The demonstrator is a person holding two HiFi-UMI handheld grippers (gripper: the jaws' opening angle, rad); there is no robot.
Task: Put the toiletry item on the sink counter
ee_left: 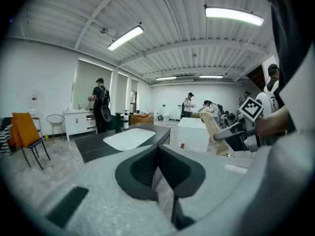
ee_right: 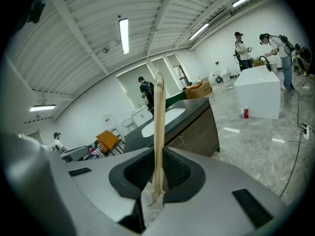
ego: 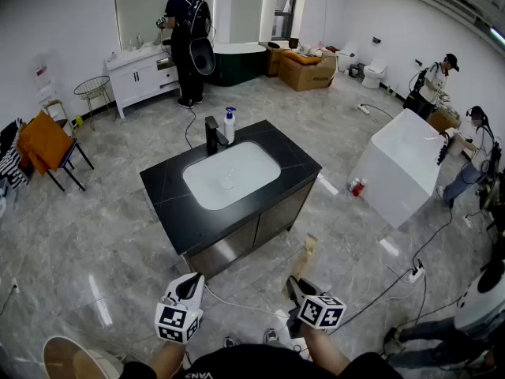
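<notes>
The toiletry item (ego: 306, 255) is a flat tan packet, seen edge-on in the right gripper view (ee_right: 159, 127). My right gripper (ego: 298, 284) (ee_right: 158, 181) is shut on its lower end and holds it upright in front of the black sink counter (ego: 170, 192). The counter has a white basin (ego: 231, 174), a black faucet (ego: 211, 135) and a spray bottle (ego: 230, 125). My left gripper (ego: 189, 281) (ee_left: 158, 154) hangs to the left of the right one, short of the counter's near corner, with its pads together and nothing between them. The left gripper view also shows the packet (ee_left: 212, 129).
A white block (ego: 402, 168) stands to the right with a red can (ego: 359, 188) at its foot. Cables and a power strip (ego: 414, 273) lie on the floor at right. An orange chair (ego: 47, 144) is at left. People stand by the back vanity (ego: 138, 73) and at far right.
</notes>
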